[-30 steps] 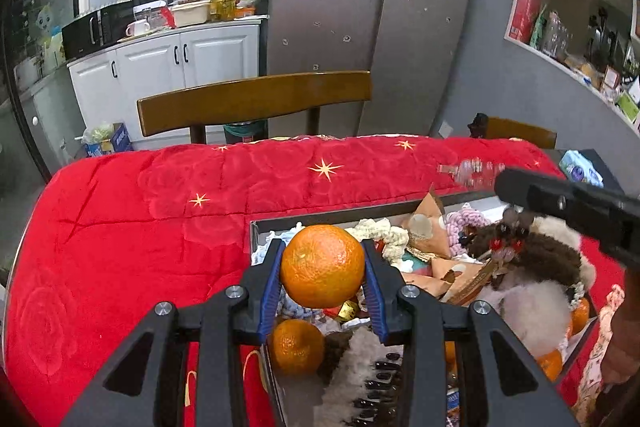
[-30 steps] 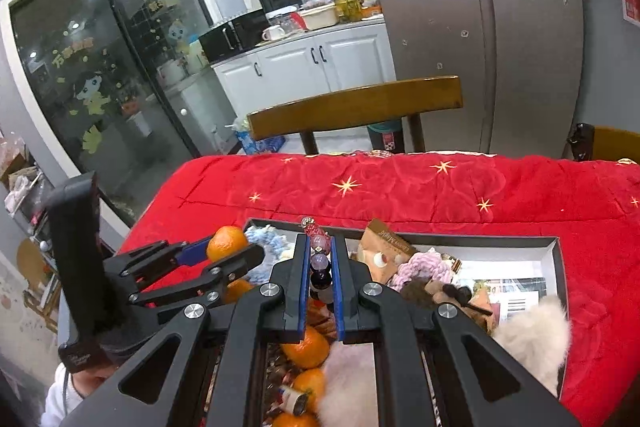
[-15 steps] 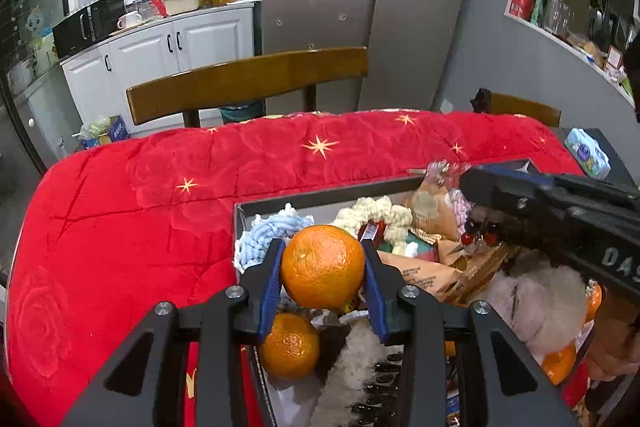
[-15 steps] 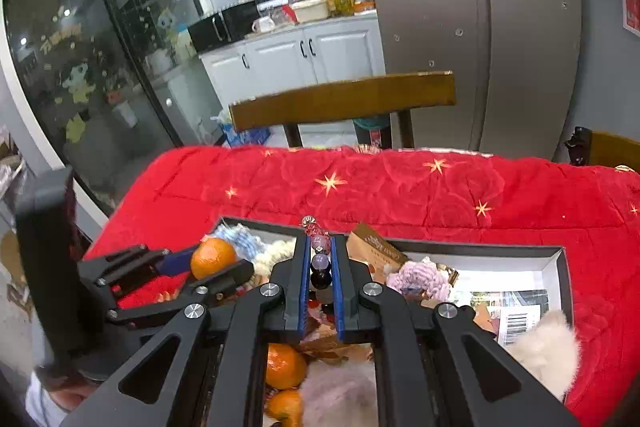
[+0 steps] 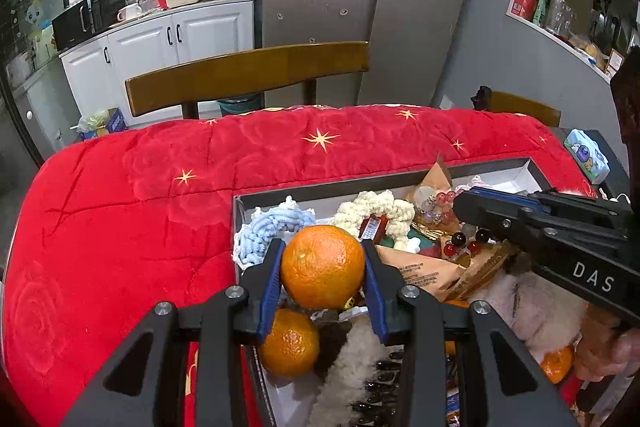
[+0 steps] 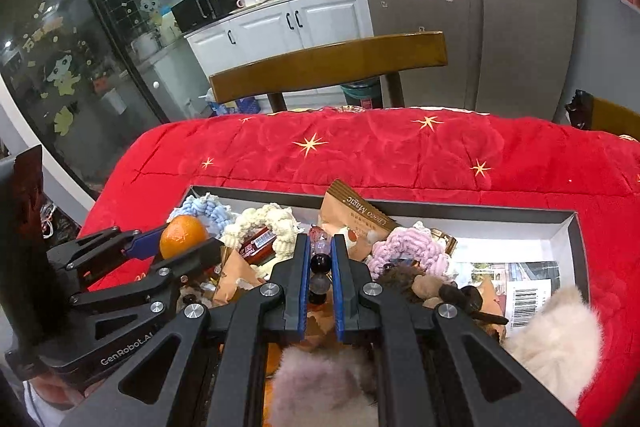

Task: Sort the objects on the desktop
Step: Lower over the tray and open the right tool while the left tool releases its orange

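On the left, the red quilted cloth that covers the table carries nothing sorted onto it in either view, so by my reading the sorting has hardly started. Just right of that bare stretch, the left gripper has its blue-padded fingers clamped on an orange, lifted clear above the near left corner of the dark box, with a second orange lying under it inside the box. Further right the box is crowded: a pale blue knitted ring, a cream knitted ring, a brown snack packet, a pink knitted ring, fluffy pieces and, at the far right, a barcoded paper on the box floor. Over the middle of this heap the right gripper has its fingers drawn in close on a string of beads, dark and translucent ones showing between the pads, the strand hanging down toward the pile. So two items are in hand and not yet set down anywhere; nearly everything else, including at least one more orange, looks unsorted, and where each kind should go cannot be told from here, since no separate bins or piles are visible
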The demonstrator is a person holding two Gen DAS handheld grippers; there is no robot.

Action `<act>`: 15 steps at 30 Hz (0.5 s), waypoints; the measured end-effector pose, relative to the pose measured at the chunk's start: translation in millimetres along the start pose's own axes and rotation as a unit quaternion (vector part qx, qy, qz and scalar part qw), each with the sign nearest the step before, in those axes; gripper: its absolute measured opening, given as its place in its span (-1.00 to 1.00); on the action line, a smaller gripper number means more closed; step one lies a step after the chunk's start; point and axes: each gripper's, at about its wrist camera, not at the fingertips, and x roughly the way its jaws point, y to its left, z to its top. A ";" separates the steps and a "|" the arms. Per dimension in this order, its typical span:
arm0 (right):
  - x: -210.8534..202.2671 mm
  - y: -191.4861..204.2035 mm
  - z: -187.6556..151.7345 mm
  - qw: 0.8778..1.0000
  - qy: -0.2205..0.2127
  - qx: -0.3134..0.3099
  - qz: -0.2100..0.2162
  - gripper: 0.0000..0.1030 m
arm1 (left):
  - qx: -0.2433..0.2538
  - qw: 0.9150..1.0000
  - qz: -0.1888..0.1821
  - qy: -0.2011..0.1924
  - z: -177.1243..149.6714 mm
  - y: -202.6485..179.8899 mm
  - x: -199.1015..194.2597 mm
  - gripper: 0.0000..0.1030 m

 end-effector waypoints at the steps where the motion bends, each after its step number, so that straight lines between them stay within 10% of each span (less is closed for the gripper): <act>1: 0.2 0.8 0.2 1.000 0.000 0.000 0.000 -0.80 | 0.000 1.000 0.000 0.000 0.1 -0.1 0.0 -0.26; 12: -3.9 2.0 0.2 1.000 -0.001 0.000 0.014 -0.75 | -0.015 1.000 -0.002 0.008 1.3 5.7 2.1 -0.25; 15: -7.1 2.9 2.0 1.000 -0.006 -0.001 0.017 -0.71 | -0.011 0.999 -0.022 0.024 2.2 4.8 3.6 0.17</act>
